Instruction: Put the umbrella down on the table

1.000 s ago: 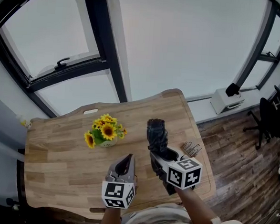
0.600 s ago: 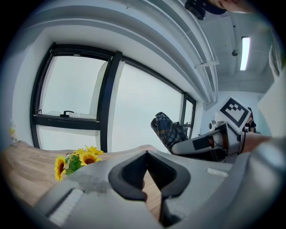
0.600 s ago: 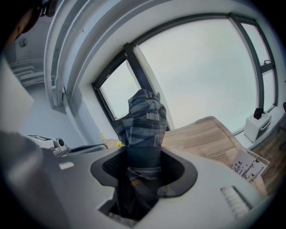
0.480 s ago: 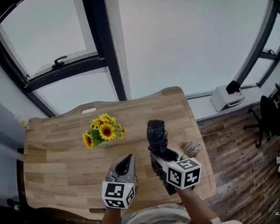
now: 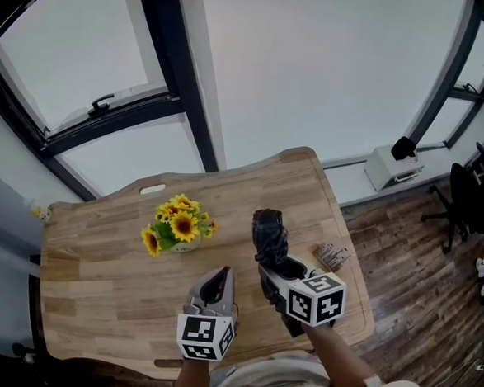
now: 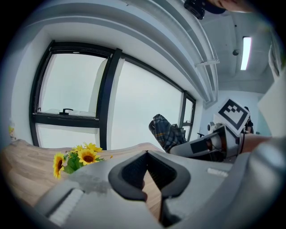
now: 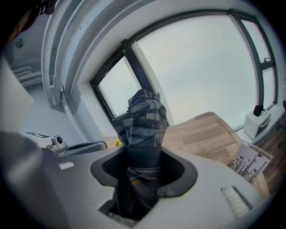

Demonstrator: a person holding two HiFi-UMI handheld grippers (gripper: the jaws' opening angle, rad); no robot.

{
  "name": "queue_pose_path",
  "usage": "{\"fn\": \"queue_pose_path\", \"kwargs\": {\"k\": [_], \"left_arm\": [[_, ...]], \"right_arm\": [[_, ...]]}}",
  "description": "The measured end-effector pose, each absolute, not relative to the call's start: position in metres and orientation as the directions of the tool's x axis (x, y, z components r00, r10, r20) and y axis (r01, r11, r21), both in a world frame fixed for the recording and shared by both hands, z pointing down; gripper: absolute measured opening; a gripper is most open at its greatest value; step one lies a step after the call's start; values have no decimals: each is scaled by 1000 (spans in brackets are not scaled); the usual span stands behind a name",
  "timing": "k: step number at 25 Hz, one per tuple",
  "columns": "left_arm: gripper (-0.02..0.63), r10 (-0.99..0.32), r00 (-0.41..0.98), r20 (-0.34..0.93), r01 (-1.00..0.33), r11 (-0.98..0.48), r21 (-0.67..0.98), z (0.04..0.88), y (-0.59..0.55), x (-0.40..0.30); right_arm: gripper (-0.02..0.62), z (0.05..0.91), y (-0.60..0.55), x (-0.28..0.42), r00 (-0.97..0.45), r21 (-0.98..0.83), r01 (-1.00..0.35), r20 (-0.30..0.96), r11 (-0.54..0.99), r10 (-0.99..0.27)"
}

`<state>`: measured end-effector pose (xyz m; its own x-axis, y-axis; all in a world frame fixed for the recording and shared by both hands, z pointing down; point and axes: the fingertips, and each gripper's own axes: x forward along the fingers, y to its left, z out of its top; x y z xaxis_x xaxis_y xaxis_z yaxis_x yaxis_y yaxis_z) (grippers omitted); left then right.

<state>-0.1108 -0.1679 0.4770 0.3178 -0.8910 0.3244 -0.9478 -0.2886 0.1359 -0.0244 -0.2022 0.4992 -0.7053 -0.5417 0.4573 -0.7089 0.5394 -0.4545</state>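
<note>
While umbrella [image 5: 269,236] hovers above table [image 5: 97,261], sunflowers [image 5: 180,226] left, card [image 5: 331,255] right

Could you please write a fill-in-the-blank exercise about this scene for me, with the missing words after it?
The right gripper is closed on a folded, dark checked ____. The left gripper has its jaws together and holds ____. In the head view, the yellow sunflowers in a small pot stand on the light wooden table to the ____ of the right gripper.
Missing words: umbrella; nothing; left.
</note>
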Motion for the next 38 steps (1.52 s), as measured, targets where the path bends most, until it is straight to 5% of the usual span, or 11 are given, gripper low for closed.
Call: {"fn": "queue_pose_path", "kwargs": {"k": [38], "left_arm": [[3, -877, 326, 353, -945, -288, 157, 491, -168, -110]], "right_arm": [[201, 543, -202, -20, -676, -453, -735, 545, 505, -495]]}}
